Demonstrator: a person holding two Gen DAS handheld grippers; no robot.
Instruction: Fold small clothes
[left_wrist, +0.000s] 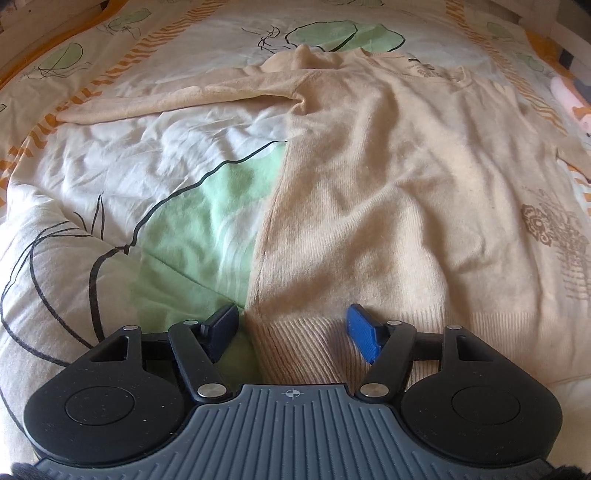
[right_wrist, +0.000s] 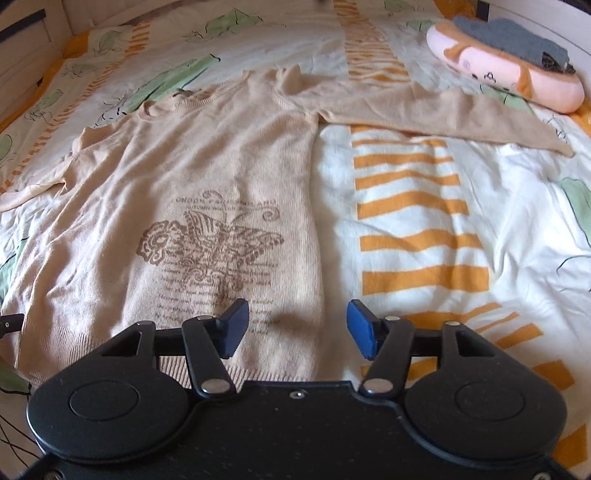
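A cream knit sweater (left_wrist: 388, 177) lies flat and face up on the bed, both sleeves spread sideways. A brown butterfly print (right_wrist: 210, 240) marks its lower front. My left gripper (left_wrist: 293, 330) hovers low over the sweater's lower left corner. It is open, one finger over the bedcover and the other over the ribbed hem (left_wrist: 306, 343). My right gripper (right_wrist: 297, 328) is open above the lower right corner of the sweater (right_wrist: 207, 158), with the garment's side edge running between its fingers. Neither gripper's pads press on the knit.
The patterned bedcover (right_wrist: 424, 221), white with orange stripes and green leaves, is rumpled around the sweater. A pink plush toy (right_wrist: 517, 81) with a grey cloth (right_wrist: 517, 40) on it lies at the far right. White furniture (right_wrist: 22, 44) borders the bed at the far left.
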